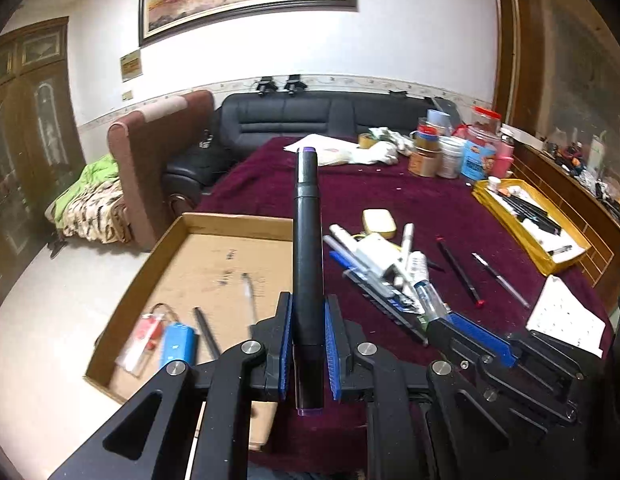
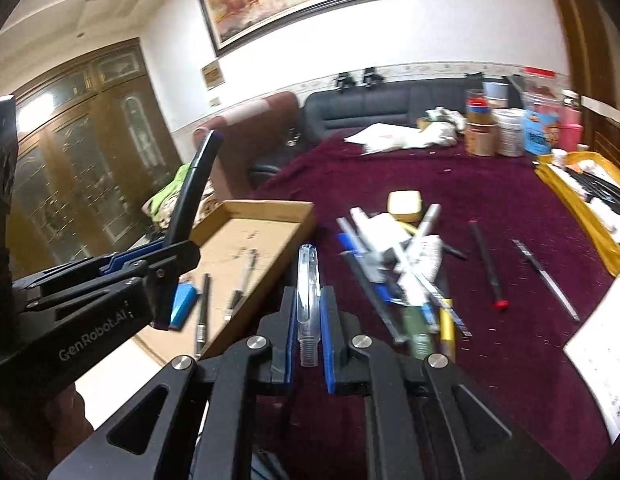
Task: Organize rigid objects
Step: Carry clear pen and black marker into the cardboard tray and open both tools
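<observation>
Left tongs [image 1: 308, 344] clamped on black marker [image 1: 307, 248]; right tongs [image 2: 308, 320] clamped on clear pen [image 2: 308, 296]. Both held above tablecloth [image 1: 390, 200], near edge, beside box [image 1: 214, 264]. Best carried left over box wall, lowered, then released one at a time. Open floor of box far half; pens and blue item [image 1: 178, 346] near end. Pile [image 1: 394, 264] right, worth avoiding.

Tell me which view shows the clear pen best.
The right wrist view: the clear pen lies centred between the right gripper pads, whole length visible. The left wrist view shows only its tip poking from that gripper at the lower right.
</observation>
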The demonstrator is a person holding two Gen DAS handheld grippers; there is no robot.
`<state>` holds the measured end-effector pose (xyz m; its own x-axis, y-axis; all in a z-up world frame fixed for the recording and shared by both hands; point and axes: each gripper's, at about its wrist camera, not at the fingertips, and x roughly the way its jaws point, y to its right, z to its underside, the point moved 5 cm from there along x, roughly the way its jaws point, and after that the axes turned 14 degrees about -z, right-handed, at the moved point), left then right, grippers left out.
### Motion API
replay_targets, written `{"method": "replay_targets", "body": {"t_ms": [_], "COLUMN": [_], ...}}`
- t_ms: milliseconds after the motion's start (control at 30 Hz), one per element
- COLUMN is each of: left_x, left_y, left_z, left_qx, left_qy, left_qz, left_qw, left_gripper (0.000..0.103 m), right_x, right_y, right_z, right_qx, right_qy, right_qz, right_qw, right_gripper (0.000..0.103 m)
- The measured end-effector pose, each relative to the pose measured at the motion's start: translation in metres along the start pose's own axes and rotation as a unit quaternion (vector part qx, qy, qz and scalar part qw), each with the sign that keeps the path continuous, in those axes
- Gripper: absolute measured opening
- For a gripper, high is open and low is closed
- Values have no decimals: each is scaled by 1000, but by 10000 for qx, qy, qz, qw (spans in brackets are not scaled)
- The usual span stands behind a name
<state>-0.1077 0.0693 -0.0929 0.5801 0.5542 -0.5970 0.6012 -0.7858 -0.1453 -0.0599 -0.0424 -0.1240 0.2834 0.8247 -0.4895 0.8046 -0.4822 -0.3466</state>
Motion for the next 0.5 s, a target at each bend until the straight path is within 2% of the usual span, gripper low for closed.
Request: {"method": "replay_targets", "body": {"t_ms": [67,133,300,400,500], "left_x": [9,26,70,95,109], "left_y": [-11,-28,-80,-116,-134], "left_z": [4,12,37,47,49], "left_qx": [-68,-228,-781,-1052,-1105], "left_qy": [-158,-498,-1218,-1479,-1593], "left_qz": [77,293,571,431,401], "left_qw": [9998,9981,9878,9824,9802], "left_gripper": [14,14,14,14,14], "right_x": [12,29,76,99,124], "right_y": [-7,-13,-25,-26,-27], "right_z": [0,2,8,8,3], "right_qx": [39,128,208,313,357], "right_qy": [-89,-227,-632,-818,-951], "right_qz": [-174,-418,-774,-954,-1050], "right_qw": [9998,9988,9948,9916,9893], "right_gripper": [10,10,11,11,11]}}
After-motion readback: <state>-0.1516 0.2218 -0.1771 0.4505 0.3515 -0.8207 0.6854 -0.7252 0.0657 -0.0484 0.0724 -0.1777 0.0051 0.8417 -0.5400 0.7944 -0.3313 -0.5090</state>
